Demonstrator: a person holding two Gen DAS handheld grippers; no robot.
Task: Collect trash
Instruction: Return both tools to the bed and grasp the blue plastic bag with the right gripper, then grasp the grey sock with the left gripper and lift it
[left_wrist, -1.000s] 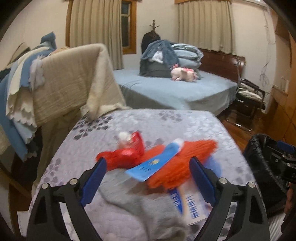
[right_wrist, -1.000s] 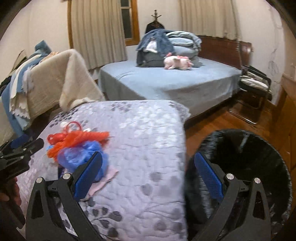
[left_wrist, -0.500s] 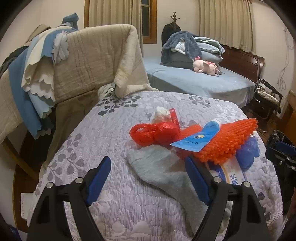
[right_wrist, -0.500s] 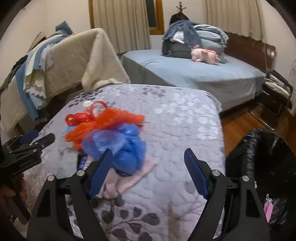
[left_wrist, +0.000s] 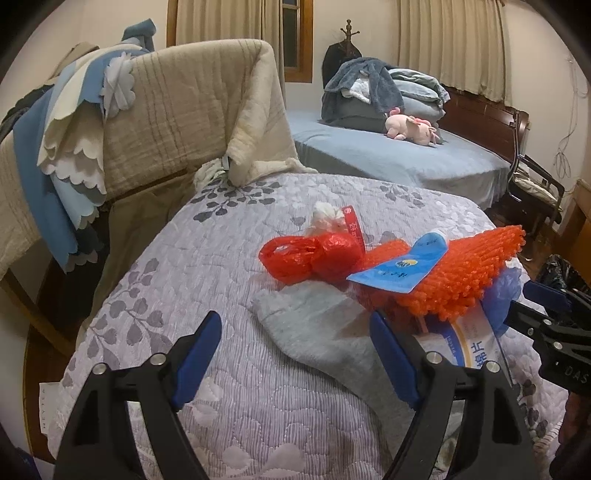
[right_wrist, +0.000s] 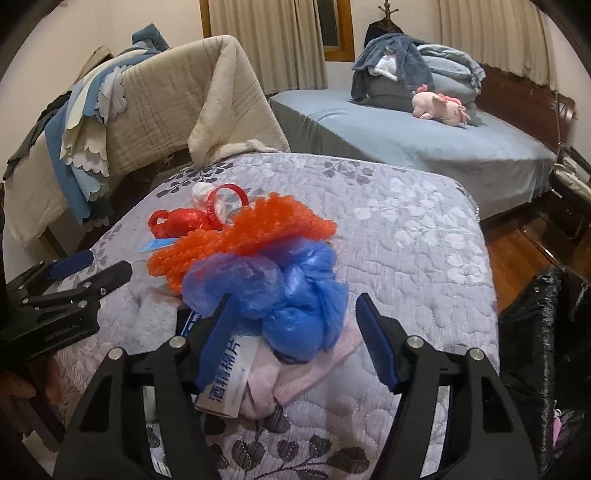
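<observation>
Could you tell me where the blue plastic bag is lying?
In the right wrist view, the blue plastic bag lies mid-frame on the quilt, against the orange mesh.

A home bedroom: made bed (left_wrist: 388, 162) (plush toy (left_wrist: 412, 127) on it), curtains (left_wrist: 450, 44).

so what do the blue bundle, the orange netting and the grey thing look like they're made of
Blue bundle: thin plastic film, probably a bag, since it is translucent, glossy and crinkled.
Orange netting: looks like plastic or foam mesh, with shiny knobbly strands and frayed ends.
Grey thing: soft knit or fleece fabric, matte and fuzzy, lying limp; possibly a sock.
</observation>
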